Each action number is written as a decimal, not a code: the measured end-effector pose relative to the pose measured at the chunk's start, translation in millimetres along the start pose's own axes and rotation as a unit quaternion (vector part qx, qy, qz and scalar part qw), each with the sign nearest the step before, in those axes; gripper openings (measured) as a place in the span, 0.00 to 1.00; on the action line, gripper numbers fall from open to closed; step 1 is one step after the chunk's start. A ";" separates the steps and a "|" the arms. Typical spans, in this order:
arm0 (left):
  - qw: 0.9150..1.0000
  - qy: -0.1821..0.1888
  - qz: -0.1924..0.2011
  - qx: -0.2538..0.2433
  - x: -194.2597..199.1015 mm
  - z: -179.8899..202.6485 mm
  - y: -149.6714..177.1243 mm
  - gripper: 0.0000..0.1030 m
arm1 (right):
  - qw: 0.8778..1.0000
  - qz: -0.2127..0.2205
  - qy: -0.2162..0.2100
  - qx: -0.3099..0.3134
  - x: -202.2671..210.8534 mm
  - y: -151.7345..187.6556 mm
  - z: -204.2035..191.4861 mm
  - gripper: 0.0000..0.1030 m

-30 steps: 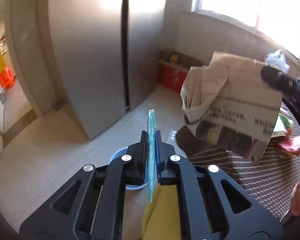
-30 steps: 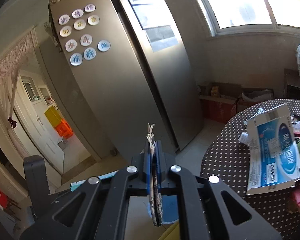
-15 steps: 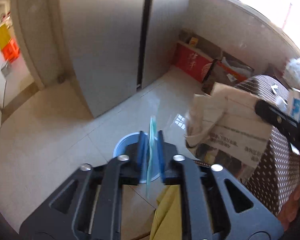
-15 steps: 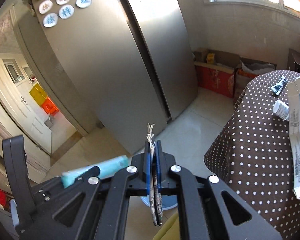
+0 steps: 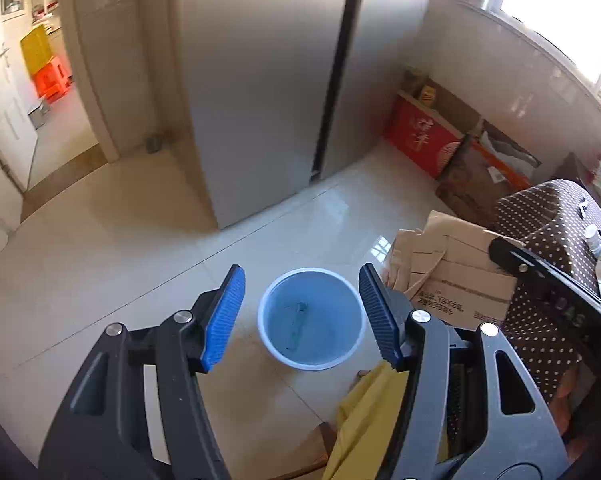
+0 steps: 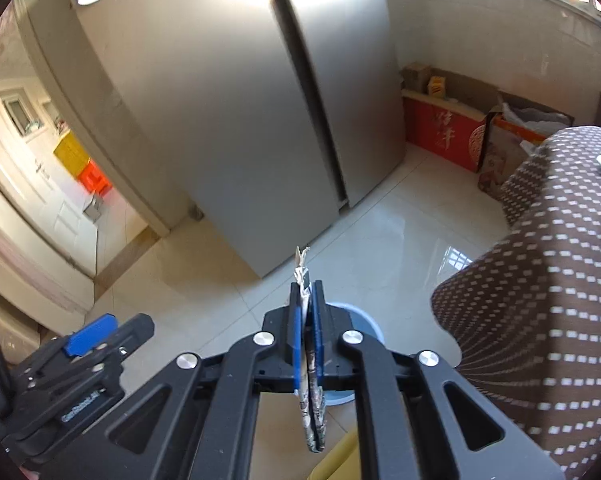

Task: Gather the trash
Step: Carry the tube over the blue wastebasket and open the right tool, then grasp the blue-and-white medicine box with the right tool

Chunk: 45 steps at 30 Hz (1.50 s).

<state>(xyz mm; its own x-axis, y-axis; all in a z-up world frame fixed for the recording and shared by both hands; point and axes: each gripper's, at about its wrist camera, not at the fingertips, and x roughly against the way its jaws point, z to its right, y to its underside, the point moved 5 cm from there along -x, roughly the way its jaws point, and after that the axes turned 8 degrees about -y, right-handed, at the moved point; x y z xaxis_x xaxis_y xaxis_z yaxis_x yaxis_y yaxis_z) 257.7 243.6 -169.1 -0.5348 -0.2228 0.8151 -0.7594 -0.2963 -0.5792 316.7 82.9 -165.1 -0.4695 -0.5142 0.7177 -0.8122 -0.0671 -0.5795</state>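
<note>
A blue bin (image 5: pixel 311 318) with a white rim stands on the tiled floor. A teal tube (image 5: pixel 296 326) lies inside it. My left gripper (image 5: pixel 302 312) is open and empty, straight above the bin. My right gripper (image 6: pixel 305 320) is shut on a folded brown paper bag (image 5: pixel 448 272), which hangs just right of the bin in the left wrist view. In the right wrist view the bag's edge (image 6: pixel 310 392) sits between the pads, and the bin's rim (image 6: pixel 366 322) peeks out behind the fingers.
A steel fridge (image 5: pixel 268 80) stands behind the bin. A table with a brown dotted cloth (image 6: pixel 540 300) is at the right, with boxes and a small bottle (image 5: pixel 592 236) on it. Red and cardboard boxes (image 5: pixel 424 140) line the wall. A yellow cloth (image 5: pixel 368 412) is below.
My left gripper opened and the teal tube dropped into the blue bin. Both grippers tilted down toward the floor. The right gripper moved the paper bag down beside the bin.
</note>
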 end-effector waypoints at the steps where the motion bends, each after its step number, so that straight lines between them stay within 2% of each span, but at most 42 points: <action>1: 1.000 -0.005 0.000 0.002 0.2 -3.4 0.7 0.57 | 1.000 -0.006 -0.006 -0.001 -6.4 -0.1 -2.4 0.12; 3: 1.000 -0.021 0.000 0.006 1.0 -10.5 2.7 0.57 | 0.999 -0.017 -0.029 0.000 -15.6 -1.8 -7.6 0.42; 4: 1.000 -0.028 -0.002 0.007 1.0 -14.2 4.4 0.57 | 0.999 -0.015 -0.030 0.002 -16.0 -1.9 -9.6 0.69; 5: 0.999 -0.031 -0.003 0.009 1.2 -15.9 5.9 0.57 | 1.000 -0.003 -0.022 0.005 -14.3 -1.7 -11.3 0.75; 7: 0.999 -0.033 -0.008 0.012 1.8 -19.2 11.6 0.57 | 1.000 0.015 -0.013 0.024 -9.2 -0.7 -18.4 0.75; 12: 0.999 -0.034 -0.018 0.017 3.5 -20.5 21.4 0.57 | 0.999 0.006 -0.015 0.043 -3.5 3.6 -22.8 0.75; 17: 0.999 -0.030 -0.005 0.010 16.4 -11.7 19.8 0.57 | 0.998 0.006 -0.009 0.055 5.2 6.1 -20.6 0.75; 26: 0.999 0.008 0.035 -0.025 51.0 33.0 16.3 0.63 | 0.997 0.067 -0.007 0.042 72.9 3.9 0.2 0.78; 31: 0.996 0.045 0.048 -0.054 69.1 72.7 17.6 0.66 | 0.994 0.110 0.015 0.024 120.5 6.6 27.1 0.81; 38: 0.988 0.103 0.061 -0.101 94.1 130.2 25.9 0.70 | 0.985 0.162 0.059 -0.029 186.1 16.9 82.6 0.85; 45: 0.976 0.156 0.062 -0.140 110.0 186.2 36.2 0.72 | 0.966 0.199 0.133 -0.098 236.2 37.1 150.9 0.88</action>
<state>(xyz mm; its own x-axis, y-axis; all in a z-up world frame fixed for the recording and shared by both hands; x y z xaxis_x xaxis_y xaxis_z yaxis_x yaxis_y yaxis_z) 240.4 35.5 -102.3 -0.6829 0.0664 0.7275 -0.7295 -0.0100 -0.6839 228.0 -170.1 -75.3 -0.8089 -0.2269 0.5425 -0.5873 0.2661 -0.7644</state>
